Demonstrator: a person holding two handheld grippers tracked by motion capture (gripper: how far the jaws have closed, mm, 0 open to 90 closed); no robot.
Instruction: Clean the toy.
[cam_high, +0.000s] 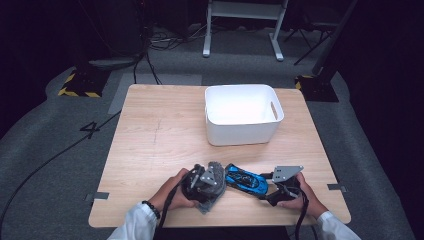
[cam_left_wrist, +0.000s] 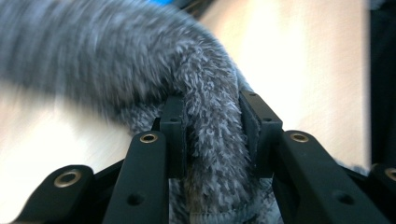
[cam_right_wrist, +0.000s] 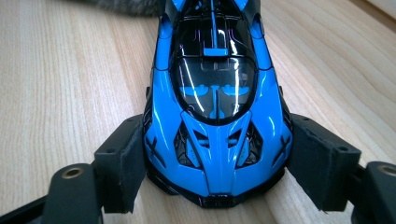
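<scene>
A fluffy grey cloth (cam_high: 210, 202) lies bunched at the table's near edge. My left gripper (cam_high: 216, 176) is shut on a fold of it. In the left gripper view both pads pinch the cloth (cam_left_wrist: 140, 60) between the jaws of the left gripper (cam_left_wrist: 212, 126). Just to the cloth's right sits a blue and black toy car (cam_high: 246, 180), one end touching the cloth. My right gripper (cam_high: 265, 187) is shut on the car's other end. In the right gripper view the car (cam_right_wrist: 215, 93) rests on the wood, and the right gripper (cam_right_wrist: 217, 168) presses a pad against each flank.
A white plastic bin (cam_high: 242, 132) with a handle slot stands at the far right of the wooden table (cam_high: 160, 130), and looks empty. A person's hands and white sleeves come in from the bottom. Cables and stands lie on the floor beyond the table.
</scene>
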